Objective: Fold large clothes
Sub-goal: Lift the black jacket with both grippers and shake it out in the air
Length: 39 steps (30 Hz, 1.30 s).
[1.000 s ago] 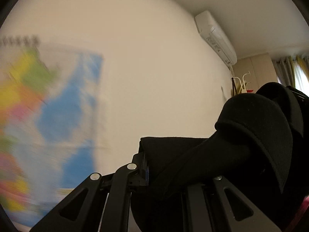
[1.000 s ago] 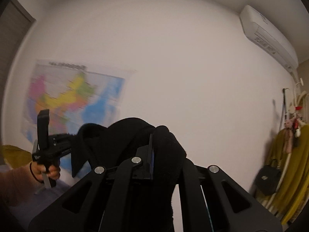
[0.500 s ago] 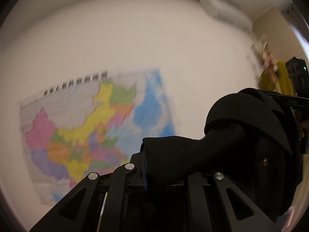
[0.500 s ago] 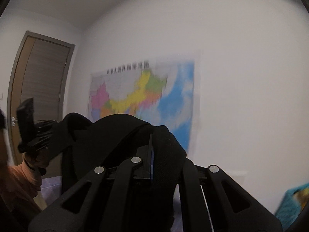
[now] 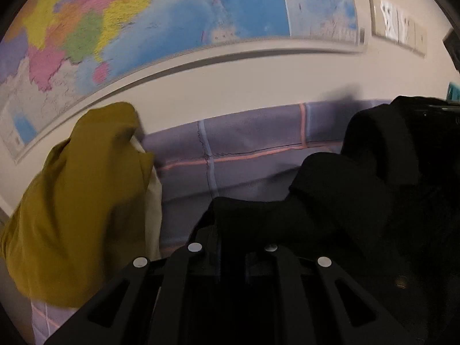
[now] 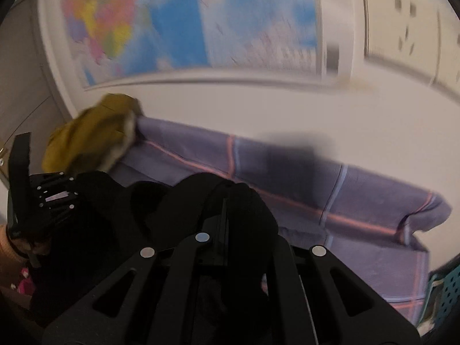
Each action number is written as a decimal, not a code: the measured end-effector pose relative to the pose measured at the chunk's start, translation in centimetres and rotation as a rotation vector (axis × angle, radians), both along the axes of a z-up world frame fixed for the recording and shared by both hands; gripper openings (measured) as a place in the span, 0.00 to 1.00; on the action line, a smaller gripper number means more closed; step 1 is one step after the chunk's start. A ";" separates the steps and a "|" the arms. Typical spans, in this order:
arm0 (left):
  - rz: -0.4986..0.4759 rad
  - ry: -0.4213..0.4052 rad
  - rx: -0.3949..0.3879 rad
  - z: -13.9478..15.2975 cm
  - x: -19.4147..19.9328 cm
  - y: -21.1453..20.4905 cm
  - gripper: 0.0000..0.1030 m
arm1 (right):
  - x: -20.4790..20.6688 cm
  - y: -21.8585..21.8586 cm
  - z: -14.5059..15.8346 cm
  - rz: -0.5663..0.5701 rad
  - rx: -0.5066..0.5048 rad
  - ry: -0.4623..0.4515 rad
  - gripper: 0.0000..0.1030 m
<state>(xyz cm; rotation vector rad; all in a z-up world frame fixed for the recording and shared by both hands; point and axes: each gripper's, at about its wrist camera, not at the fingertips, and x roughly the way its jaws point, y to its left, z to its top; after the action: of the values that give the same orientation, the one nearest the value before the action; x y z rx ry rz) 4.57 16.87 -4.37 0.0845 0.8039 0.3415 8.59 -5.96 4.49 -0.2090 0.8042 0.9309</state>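
**Black garment pinched in both grippers above the purple bedding**

Left wrist view: the left gripper (image 5: pixel 230 230) was clamped on the black garment (image 5: pixel 330 189), which bunched over and to the right of its fingers. Beyond the fingertips lay the purple checked bedding (image 5: pixel 253 141); a mustard cloth (image 5: pixel 83 189) sat to their left.

Right wrist view: the right gripper (image 6: pixel 222 224) was likewise closed on the black garment (image 6: pixel 184 201), which draped leftward from the fingers toward the other gripper. A wall map (image 6: pixel 201 20) hung blurred ahead.

Black garment (image 5: pixel 330 195), large, thick plain dark fabric, bunched in rounded folds, held aloft between both grippers, spanning the space in front of a purple checked bed, same garment (image 6: pixel 178 201) draped in soft lumps
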 end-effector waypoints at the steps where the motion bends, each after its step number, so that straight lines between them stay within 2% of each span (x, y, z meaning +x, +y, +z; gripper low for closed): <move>1: -0.001 -0.003 -0.013 0.2 0.3 0.4 0.09 | 0.7 0.1 -0.1 -0.014 0.007 0.008 0.04; 4: -0.007 -0.066 -0.081 2.6 0.9 2.2 0.09 | 2.1 -0.7 1.5 -0.035 0.087 0.001 0.04; 5: -0.012 -0.096 -0.083 3.4 0.8 2.5 0.09 | 2.2 -1.1 2.3 -0.038 0.124 -0.014 0.04; 7: -0.008 -0.147 -0.061 4.4 0.8 3.0 0.12 | 3.2 -1.9 1.8 -0.061 0.170 -0.014 0.04; 8: 0.001 -0.141 -0.041 4.2 1.3 3.1 0.20 | 3.7 -1.8 1.1 -0.078 0.155 -0.010 0.05; 9: 0.005 -0.083 -0.005 3.1 2.2 3.2 0.38 | 4.2 -1.4 -0.3 -0.090 0.103 0.019 0.06; 10: 0.017 -0.026 0.027 2.2 2.9 2.9 0.40 | 4.9 -1.0 -1.8 -0.085 0.056 0.072 0.12; 11: 0.023 0.027 0.046 1.2 3.6 3.0 0.38 | 5.4 -0.5 -3.4 -0.097 -0.015 0.115 0.16; 12: -0.005 0.072 0.041 0.1 4.0 2.9 0.38 | 5.5 -0.2 -5.2 -0.119 -0.091 0.123 0.22; 13: -0.026 0.114 0.048 -0.9 4.3 2.9 0.38 | 5.6 -0.1 -6.3 -0.116 -0.120 0.145 0.31; 15: -0.033 0.125 0.039 -0.8 4.3 3.2 0.42 | 5.4 -0.1 -7.5 -0.100 -0.129 0.198 0.42; 17: -0.069 0.081 -0.010 0.6 3.9 3.5 0.46 | 5.2 -0.2 -7.2 -0.092 -0.112 0.185 0.44; 18: -0.082 0.044 -0.020 1.7 3.8 3.5 0.59 | 5.4 -0.6 -7.0 -0.098 -0.095 0.192 0.46; 20: -0.144 0.000 -0.043 3.2 4.0 2.6 0.74 | 6.2 -0.8 -6.7 -0.117 -0.048 0.224 0.46; 21: -0.173 -0.002 -0.049 3.6 4.4 2.2 0.74 | 6.4 -0.6 -6.7 -0.118 -0.046 0.231 0.45; 23: -0.208 0.028 -0.080 3.3 5.6 1.4 0.74 | 6.6 0.4 -7.3 -0.108 -0.080 0.234 0.16; 24: -0.201 0.068 -0.097 2.4 6.6 0.9 0.74 | 6.6 1.0 -7.3 -0.104 -0.101 0.213 0.08; 27: -0.206 0.126 -0.077 0.5 8.1 -0.6 0.70 | 7.1 1.5 -6.2 -0.136 -0.103 0.147 0.08; 28: -0.209 0.131 -0.079 0.1 8.2 -0.8 0.70 | 7.3 1.3 -6.0 -0.175 -0.120 0.131 0.22; 29: -0.214 0.134 -0.083 -0.1 8.1 -1.1 0.70 | 7.4 0.9 -5.7 -0.204 -0.132 0.135 0.29; 30: -0.217 0.135 -0.078 -0.1 7.7 -1.6 0.70 | 7.4 0.3 -5.4 -0.211 -0.125 0.153 0.39; 31: -0.217 0.132 -0.062 0.0 7.2 -1.8 0.70 | 6.9 -0.9 -4.6 -0.203 -0.097 0.166 0.54; 33: -0.232 0.112 -0.042 0.6 5.8 -2.2 0.71 | 5.0 -3.6 -2.6 -0.208 -0.084 0.105 0.75; 35: -0.250 0.092 -0.046 1.3 4.5 -2.4 0.71 | 1.8 -7.7 -0.5 -0.202 -0.088 0.024 0.77; 36: -0.257 0.086 -0.046 1.6 4.0 -2.5 0.72 | 0.3 -9.7 0.1 -0.200 -0.088 -0.001 0.82; 39: -0.290 0.067 -0.059 2.2 2.8 -3.6 0.72 | -6.1 -16.3 1.4 -0.192 -0.077 -0.031 0.83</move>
<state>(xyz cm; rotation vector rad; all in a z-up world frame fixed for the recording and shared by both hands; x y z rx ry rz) 7.42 13.31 -2.15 0.1563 0.8546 0.0412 2.45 -22.21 5.85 -0.2087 0.8165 0.7151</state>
